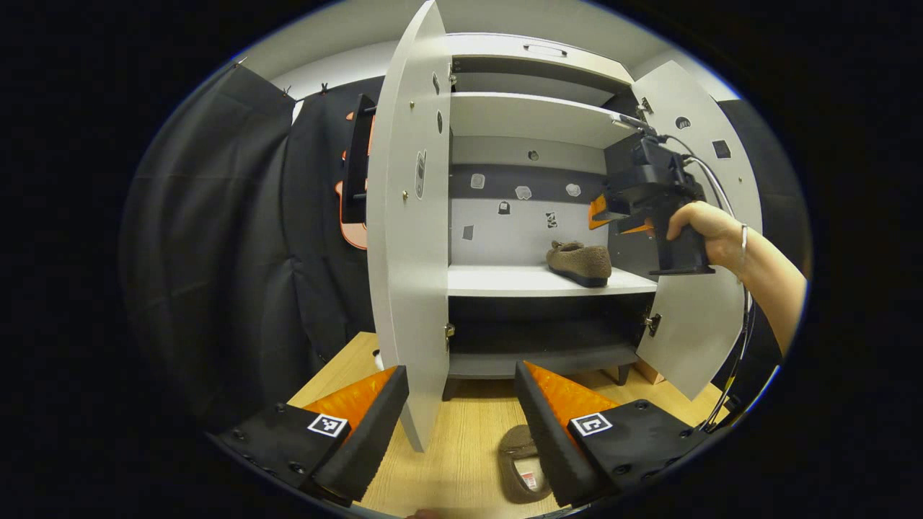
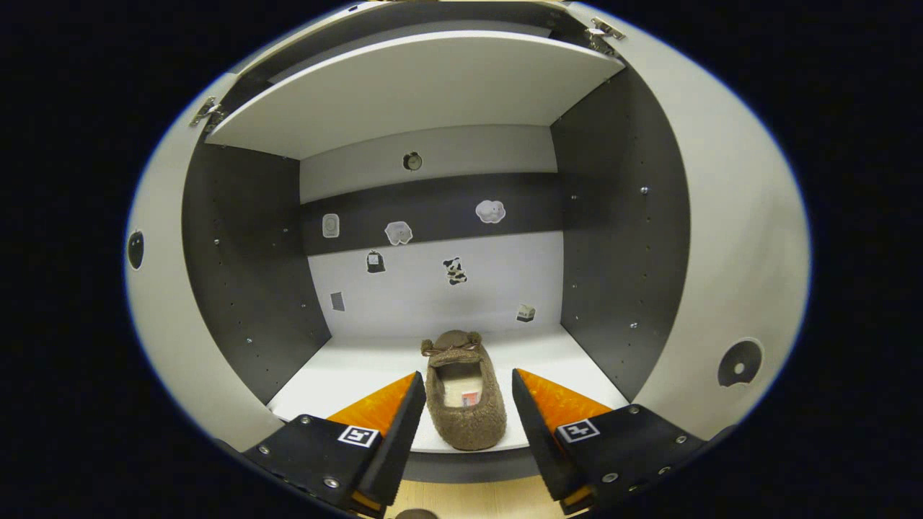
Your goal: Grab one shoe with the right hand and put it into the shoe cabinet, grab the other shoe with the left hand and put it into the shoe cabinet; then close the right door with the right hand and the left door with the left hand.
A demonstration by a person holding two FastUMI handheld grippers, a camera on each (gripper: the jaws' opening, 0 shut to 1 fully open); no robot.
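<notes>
In the left gripper view we see our left tongs [image 1: 461,404] spread wide and empty above the wooden floor [image 1: 461,440], with the edge of the cabinet's left door [image 1: 411,238] standing in the gap between the fingers, though we cannot tell whether it touches either one. The shoe cabinet [image 1: 533,115] stands open in front of us, both doors swung out, and one brown fuzzy shoe [image 1: 579,262] sits on the white middle shelf [image 1: 505,281] toward its right side. The second shoe [image 1: 520,461] lies on the floor close to us, partly hidden behind the right-hand finger of the left tongs, so we can make out its opening and an insole tag but not its full outline. Farther off, a hand [image 1: 703,227] holds the right tongs [image 1: 620,216] up at shelf height just in front of the right door [image 1: 703,288], with a cable trailing down from them. In the right gripper view our right tongs [image 2: 461,414] are open and grip nothing; the shelved shoe [image 2: 461,393] lies between the two fingers, heel toward us and toe pointing at the back wall, clear of both fingers. It rests near the front edge of the shelf [image 2: 346,375], roughly centred in the compartment. Small stickers [image 2: 490,211] dot the back panel, and the doors frame the opening on either side
</notes>
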